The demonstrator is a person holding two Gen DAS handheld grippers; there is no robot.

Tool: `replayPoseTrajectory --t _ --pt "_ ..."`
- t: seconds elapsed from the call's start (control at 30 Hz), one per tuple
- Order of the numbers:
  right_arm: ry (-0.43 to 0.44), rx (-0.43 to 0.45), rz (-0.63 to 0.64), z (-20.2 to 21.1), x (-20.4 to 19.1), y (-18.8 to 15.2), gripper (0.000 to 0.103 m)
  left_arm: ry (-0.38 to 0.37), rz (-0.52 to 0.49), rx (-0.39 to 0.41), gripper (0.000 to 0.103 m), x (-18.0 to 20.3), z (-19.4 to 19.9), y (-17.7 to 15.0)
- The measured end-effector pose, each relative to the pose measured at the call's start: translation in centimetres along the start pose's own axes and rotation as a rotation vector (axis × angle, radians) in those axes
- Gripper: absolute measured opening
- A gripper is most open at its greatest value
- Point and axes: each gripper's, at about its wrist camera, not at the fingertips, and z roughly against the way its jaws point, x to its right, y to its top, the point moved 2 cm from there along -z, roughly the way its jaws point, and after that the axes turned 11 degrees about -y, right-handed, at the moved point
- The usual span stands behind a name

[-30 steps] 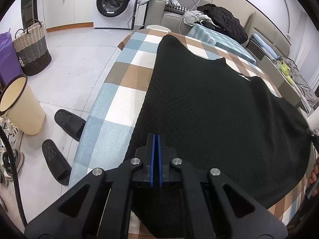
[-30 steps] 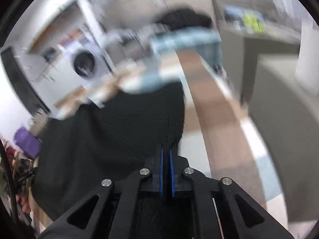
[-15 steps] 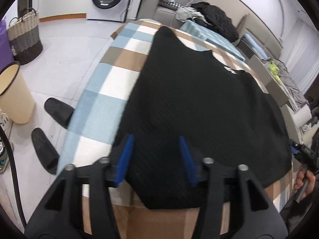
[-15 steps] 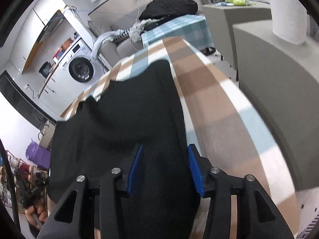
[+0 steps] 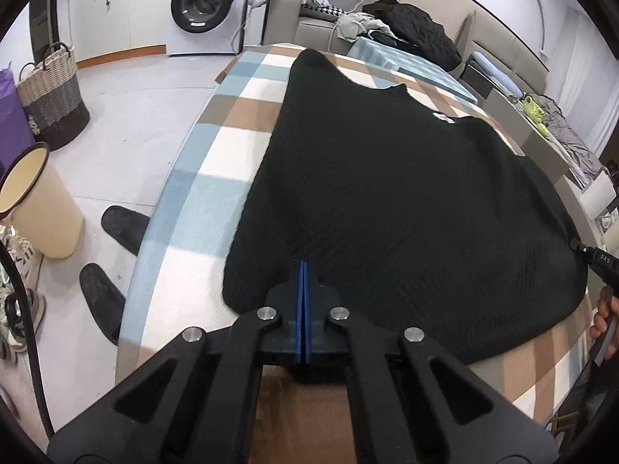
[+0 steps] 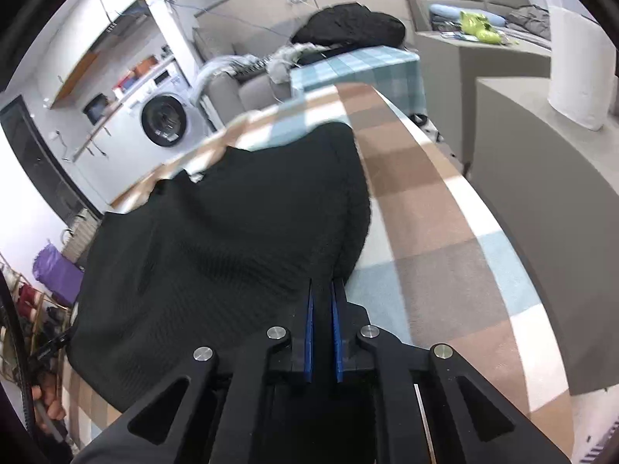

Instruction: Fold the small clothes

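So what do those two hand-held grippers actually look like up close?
Both match: the left hand-held gripper and right hand-held gripper are matte black angular frames with triangular cut-outs, silver round bolts at the pivots, and thin bright blue pads lining the fingers. A black cable runs beside the left one.

A table covered by a blue, brown and white checked cloth is seen, and a black textured knit garment is spread flat over most of it.
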Motion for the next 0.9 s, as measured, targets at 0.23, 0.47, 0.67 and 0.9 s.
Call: replayPoseTrajectory --t 0.23,0.47,0.67,0.9 --pt "-0.009 -0.018 -0.070 -0.1 1.3 0.5 0.044 -0.009 0.047 0.004 0.000 -0.9 0.9 0.5" --pt "-0.023 -0.003 -0.048 0.7 0.8 1.7 0.056 0.014 0.026 0.011 0.055 -0.2 0.5 1.2" --pt "-0.024 -0.022 -0.022 -0.4 0.0 1.1 0.058 -0.007 0.028 0.003 0.055 0.0 -0.7 0.9" --pt "-0.025 -0.004 -0.004 -1.3 -0.8 1.1 0.008 0.002 0.005 0.006 0.004 0.4 -1.3 0.4"
